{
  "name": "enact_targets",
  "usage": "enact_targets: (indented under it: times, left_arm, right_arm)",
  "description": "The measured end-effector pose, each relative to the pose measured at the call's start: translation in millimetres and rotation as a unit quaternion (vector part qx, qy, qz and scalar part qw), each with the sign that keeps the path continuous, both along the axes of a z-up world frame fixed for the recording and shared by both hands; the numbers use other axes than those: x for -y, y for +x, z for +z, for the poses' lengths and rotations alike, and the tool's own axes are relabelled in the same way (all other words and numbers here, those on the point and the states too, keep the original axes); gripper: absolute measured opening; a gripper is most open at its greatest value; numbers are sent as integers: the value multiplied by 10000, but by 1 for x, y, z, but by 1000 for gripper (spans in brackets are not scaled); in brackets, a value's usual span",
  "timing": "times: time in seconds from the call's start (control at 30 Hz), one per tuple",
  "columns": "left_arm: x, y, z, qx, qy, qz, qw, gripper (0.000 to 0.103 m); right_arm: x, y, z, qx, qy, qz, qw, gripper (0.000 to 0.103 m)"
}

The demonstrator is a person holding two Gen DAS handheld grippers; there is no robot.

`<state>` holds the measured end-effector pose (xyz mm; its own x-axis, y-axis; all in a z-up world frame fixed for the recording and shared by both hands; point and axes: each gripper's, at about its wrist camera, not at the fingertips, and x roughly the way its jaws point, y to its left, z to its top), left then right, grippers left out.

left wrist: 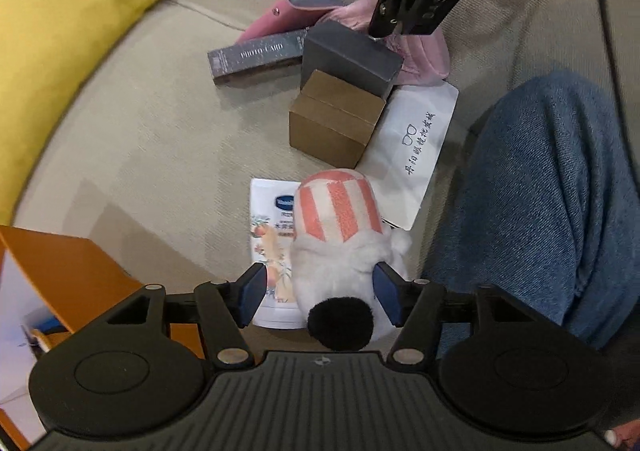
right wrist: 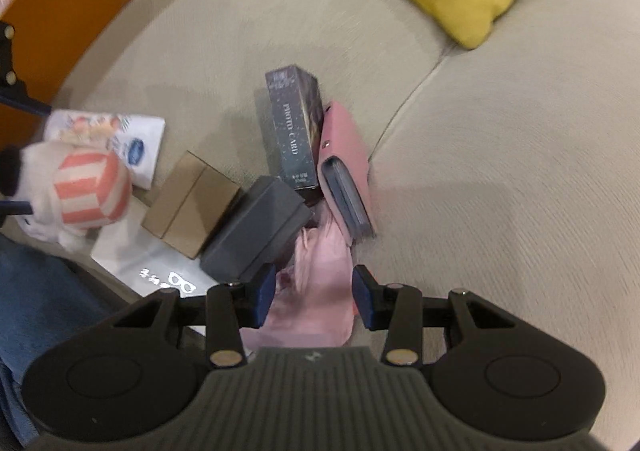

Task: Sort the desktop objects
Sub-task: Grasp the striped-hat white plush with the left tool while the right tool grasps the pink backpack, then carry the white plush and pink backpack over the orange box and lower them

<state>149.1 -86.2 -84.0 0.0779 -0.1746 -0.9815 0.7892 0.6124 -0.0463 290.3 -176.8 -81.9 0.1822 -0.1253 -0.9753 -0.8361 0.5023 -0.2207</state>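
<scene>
The brown box (left wrist: 334, 119) leans against the grey box (left wrist: 352, 59) (seemingly touching), both partly on the envelope (left wrist: 416, 147).

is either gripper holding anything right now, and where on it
The left gripper has its jaws around the plush toy at its white lower body. The right gripper is open over pink cloth, holding nothing.

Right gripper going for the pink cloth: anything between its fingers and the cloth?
Nothing visible. The right gripper is open with the pink cloth directly between its fingers. The grey box sits just left of the left finger and overlaps the cloth's edge.
</scene>
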Motion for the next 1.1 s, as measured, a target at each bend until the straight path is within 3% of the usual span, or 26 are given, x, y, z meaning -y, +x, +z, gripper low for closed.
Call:
enact_targets:
  times: [0.27,0.47,0.8,0.93,1.1]
  left_arm:
    - [4,11,-13,-554,-189,152,9982,69]
    - [4,10,-17,-667,-263,485,9963,65]
    - [-4,-19,-2,-28,-626,1215,9906,53]
    - [-13,-35,22,333,-862,1308,9871,52]
    - [-38,-54,63,790,-1261,1606,9757,52]
  right_arm:
    - [3,16,-28,-258,-215,-50,9994,42]
    - [10,2,-18,-124,-192,-14,9997,33]
    - [36,-37,42,428,-98,-128,9990,30]
    - [49,-54,73,768,59,-297,9966,30]
    - [56,-75,101,1124,517,-492,9911,29]
